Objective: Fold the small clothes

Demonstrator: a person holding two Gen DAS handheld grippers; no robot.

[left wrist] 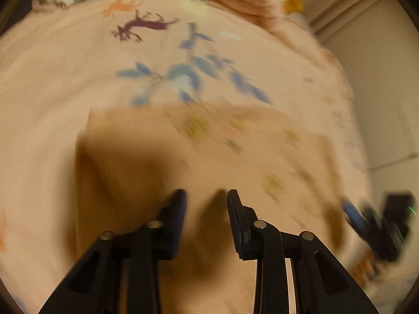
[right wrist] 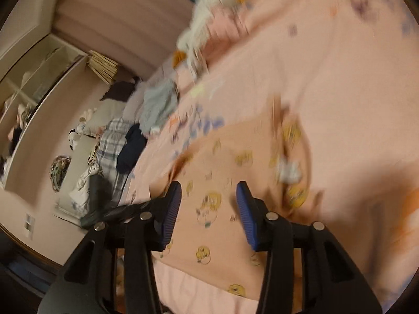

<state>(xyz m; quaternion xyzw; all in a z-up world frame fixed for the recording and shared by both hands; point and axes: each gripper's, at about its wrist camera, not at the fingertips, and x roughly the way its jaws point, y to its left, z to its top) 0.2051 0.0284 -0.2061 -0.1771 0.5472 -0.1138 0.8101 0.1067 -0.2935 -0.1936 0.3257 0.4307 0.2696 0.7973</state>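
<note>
Left wrist view, blurred: left gripper (left wrist: 207,198) and right gripper (right wrist: 208,196) both hover jaws apart, empty, over the peach printed garment (right wrist: 222,162) spread flat on the bedsheet (left wrist: 65,65), likely ready for folding.

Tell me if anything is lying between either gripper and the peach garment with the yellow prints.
Nothing visible does. The left gripper and right gripper both hover open right over the garment, which lies flat on the pink bedsheet. The clothes pile sits farther up the bed, off to the side.
</note>
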